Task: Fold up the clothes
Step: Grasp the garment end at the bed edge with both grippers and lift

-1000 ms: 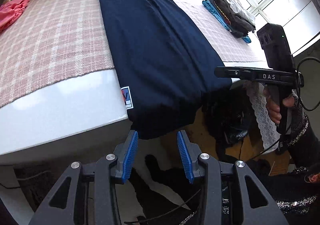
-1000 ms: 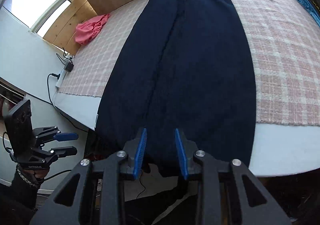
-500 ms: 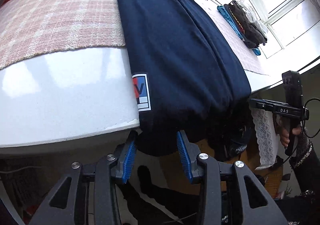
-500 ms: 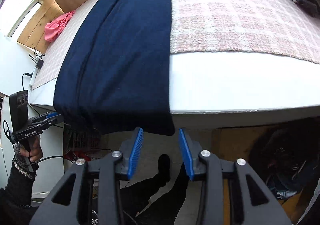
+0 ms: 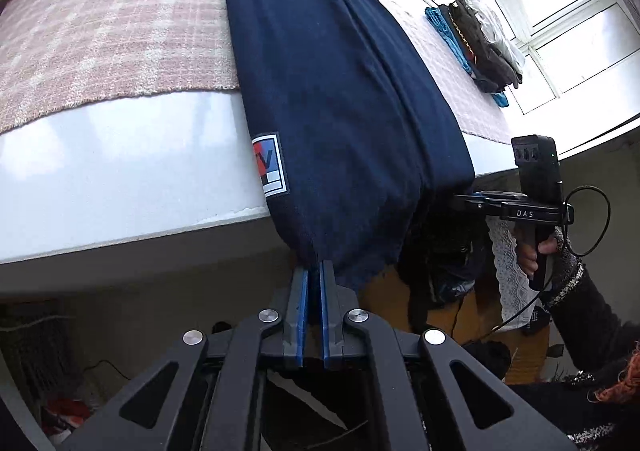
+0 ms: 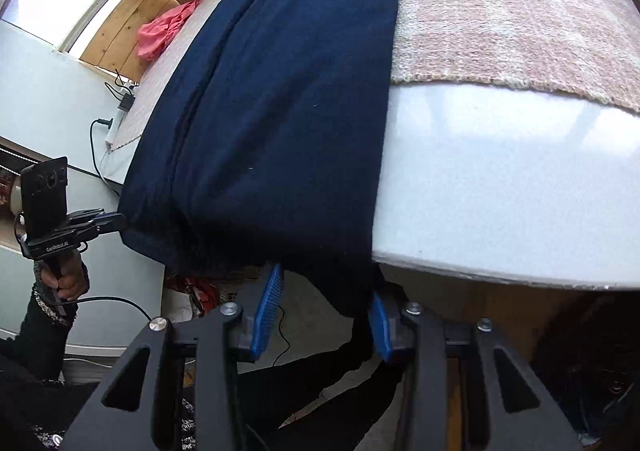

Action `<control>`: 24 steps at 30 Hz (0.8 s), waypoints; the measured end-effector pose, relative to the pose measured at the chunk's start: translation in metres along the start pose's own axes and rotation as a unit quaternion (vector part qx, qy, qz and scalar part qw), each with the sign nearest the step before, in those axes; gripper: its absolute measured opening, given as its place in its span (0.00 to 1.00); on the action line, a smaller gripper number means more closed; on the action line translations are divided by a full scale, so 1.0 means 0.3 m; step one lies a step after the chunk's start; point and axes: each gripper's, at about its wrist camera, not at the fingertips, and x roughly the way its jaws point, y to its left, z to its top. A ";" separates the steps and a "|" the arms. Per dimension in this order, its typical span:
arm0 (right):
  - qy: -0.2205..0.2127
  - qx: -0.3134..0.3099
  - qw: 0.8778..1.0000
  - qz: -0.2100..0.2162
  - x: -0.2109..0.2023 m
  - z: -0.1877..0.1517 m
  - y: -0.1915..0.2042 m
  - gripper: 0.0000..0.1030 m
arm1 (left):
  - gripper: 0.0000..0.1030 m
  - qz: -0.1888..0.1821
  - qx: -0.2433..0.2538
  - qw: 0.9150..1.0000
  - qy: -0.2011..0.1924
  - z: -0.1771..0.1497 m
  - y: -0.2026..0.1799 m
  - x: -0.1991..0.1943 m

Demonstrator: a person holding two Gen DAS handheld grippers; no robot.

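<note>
At the near edge of the table (image 5: pixel 120 179), the left gripper (image 5: pixel 314 271) is clenched on the hanging hem of a navy garment (image 5: pixel 340 91), biting the corner at about 7 o'clock of the cloth, just below a small sewn label (image 5: pixel 270 165). The right gripper (image 6: pixel 324 303) is spread wide, its blue pads to either side of the opposite hem corner (image 6: pixel 352 291), at about 5 o'clock of the garment; whether the pads touch the cloth cannot be told. Beyond, the garment lies lengthwise, folded into a long strip, over a pink checked cover (image 5: pixel 100 31), its lower end draped off the edge. Farther off, a stack of clothes (image 5: pixel 476 47) sits at 2 o'clock and a pink garment (image 6: pixel 166 35) at 10 o'clock. The step in hand appears to be taking both hem corners; next, the right pads would need to close on theirs before any lift toward the far end.
</note>
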 end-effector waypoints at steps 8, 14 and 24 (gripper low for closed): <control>0.006 -0.035 0.999 0.027 -0.110 -0.044 0.044 0.07 | 0.20 0.035 -0.030 0.998 0.042 -0.015 0.067 0.088; 0.012 -0.024 1.000 -0.016 -0.125 -0.040 0.043 0.23 | 0.30 0.090 -0.013 0.994 0.053 -0.036 0.069 0.078; -0.071 -0.053 0.996 0.019 -0.279 0.175 0.256 0.23 | 0.29 0.009 0.042 0.999 0.003 -0.030 -0.205 0.115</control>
